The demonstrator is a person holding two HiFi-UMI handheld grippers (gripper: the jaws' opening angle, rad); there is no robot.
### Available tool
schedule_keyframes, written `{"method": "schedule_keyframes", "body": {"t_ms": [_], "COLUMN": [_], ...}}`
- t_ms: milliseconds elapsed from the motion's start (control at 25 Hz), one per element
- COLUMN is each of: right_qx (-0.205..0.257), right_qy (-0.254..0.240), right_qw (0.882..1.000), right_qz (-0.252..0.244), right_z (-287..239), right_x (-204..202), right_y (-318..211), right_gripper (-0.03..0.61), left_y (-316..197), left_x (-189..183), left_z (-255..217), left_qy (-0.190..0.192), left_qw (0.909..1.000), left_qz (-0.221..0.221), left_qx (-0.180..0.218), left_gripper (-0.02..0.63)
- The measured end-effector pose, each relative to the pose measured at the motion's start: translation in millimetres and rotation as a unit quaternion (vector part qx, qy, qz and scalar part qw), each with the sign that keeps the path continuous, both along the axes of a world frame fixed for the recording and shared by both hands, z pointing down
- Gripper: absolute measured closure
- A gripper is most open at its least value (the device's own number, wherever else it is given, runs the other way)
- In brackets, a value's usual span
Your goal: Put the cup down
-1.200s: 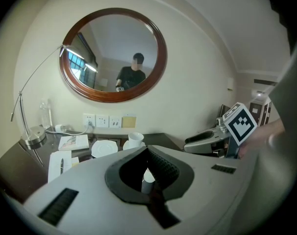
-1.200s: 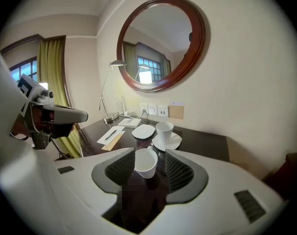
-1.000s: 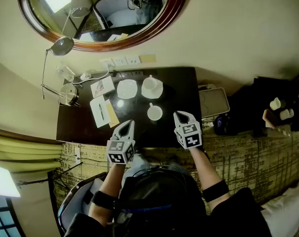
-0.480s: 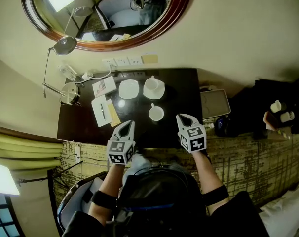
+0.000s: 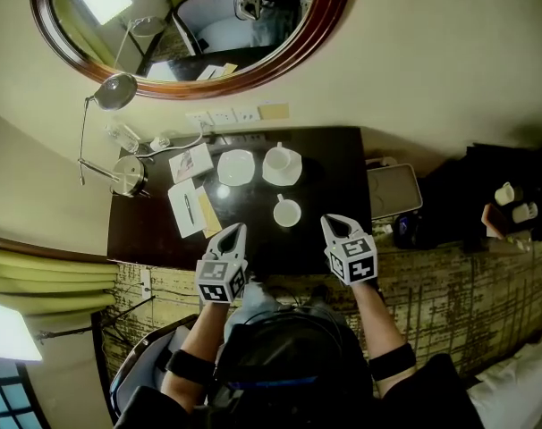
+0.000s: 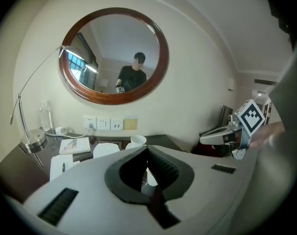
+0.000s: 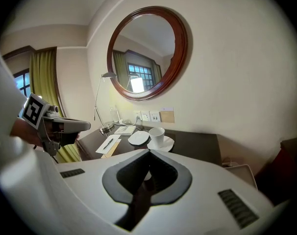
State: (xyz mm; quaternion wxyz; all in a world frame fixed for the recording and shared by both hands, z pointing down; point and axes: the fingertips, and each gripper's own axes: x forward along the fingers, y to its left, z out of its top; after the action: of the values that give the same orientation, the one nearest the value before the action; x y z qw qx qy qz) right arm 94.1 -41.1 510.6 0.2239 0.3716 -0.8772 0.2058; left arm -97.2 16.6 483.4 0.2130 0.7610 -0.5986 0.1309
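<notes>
A white cup (image 5: 287, 212) stands by itself on the dark table (image 5: 334, 164), near its front middle. Behind it a second white cup (image 5: 282, 160) sits on a saucer, next to an empty saucer (image 5: 235, 167). My left gripper (image 5: 236, 230) hovers over the table's front edge, left of the lone cup, shut and empty. My right gripper (image 5: 331, 222) is just right of that cup, also shut and empty. In the left gripper view, the lone cup (image 6: 149, 177) shows past the closed jaws. The right gripper view has the cup on its saucer (image 7: 157, 135) ahead.
A notepad with a pen (image 5: 186, 209) and a booklet (image 5: 190, 162) lie on the table's left side. A desk lamp (image 5: 128, 175) stands at the left corner. A round mirror (image 5: 190, 25) hangs above the wall sockets (image 5: 222, 116). A pale tray (image 5: 393, 190) sits right of the table.
Both grippers have stayed shut and empty. The right one has drawn back slightly from the lone cup. The head view has shifted a little.
</notes>
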Motion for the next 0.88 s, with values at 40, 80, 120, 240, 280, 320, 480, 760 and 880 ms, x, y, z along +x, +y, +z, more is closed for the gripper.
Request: {"method": "schedule_keyframes", "body": {"t_ms": [40, 80, 120, 240, 280, 320, 480, 760, 880], "right_qx": [-0.003, -0.007, -0.01, -0.01, -0.012, -0.015, -0.037, -0.045, -0.056], "right_qy": [-0.002, -0.003, -0.005, -0.001, 0.004, 0.011, 0.031, 0.039, 0.033], "right_qw": [1.0, 1.0, 1.0, 1.0, 1.0, 1.0, 0.999, 0.997, 0.997], "right_qz": [0.001, 0.002, 0.003, 0.007, 0.008, 0.01, 0.024, 0.042, 0.05], "right_z": [0.3, 1.2, 2.2, 3.4, 5.4, 8.2, 16.8, 15.7, 22.7], "right_x": [-0.9, -1.7, -2.7, -6.5, -6.9, -6.8, -6.5, -18.5, -23.3], "right_y": [-1.1, -2.5, -4.3, -11.9, -14.9, -18.1, -28.9, -49.5, -51.5], "right_gripper": [0.578, 0.578, 0.578, 0.578, 0.578, 0.578, 0.578, 0.578, 0.578], "left_y": [-4.2, -9.1, -14.7, -36.6, -46.8, -58.3, -106.3, -185.4, -207.9], "left_x": [-0.9, -0.4, 1.2, 4.2, 4.2, 4.8, 13.3, 35.4, 46.9], "left_z": [1.2, 2.8, 4.9, 15.2, 19.6, 24.1, 42.6, 85.4, 94.7], "left_qy": [0.0, 0.0, 0.001, 0.008, 0.01, 0.011, 0.007, -0.021, -0.024], "left_qw": [1.0, 0.9999, 0.9998, 0.9986, 0.9981, 0.9975, 0.9926, 0.9802, 0.9756], "left_qz": [0.001, 0.006, 0.015, 0.045, 0.053, 0.061, 0.107, 0.17, 0.186], "left_qx": [-0.004, -0.008, -0.013, -0.026, -0.029, -0.033, -0.058, -0.099, -0.114], "left_gripper": [0.612, 0.612, 0.612, 0.485, 0.446, 0.418, 0.303, 0.118, 0.089]}}
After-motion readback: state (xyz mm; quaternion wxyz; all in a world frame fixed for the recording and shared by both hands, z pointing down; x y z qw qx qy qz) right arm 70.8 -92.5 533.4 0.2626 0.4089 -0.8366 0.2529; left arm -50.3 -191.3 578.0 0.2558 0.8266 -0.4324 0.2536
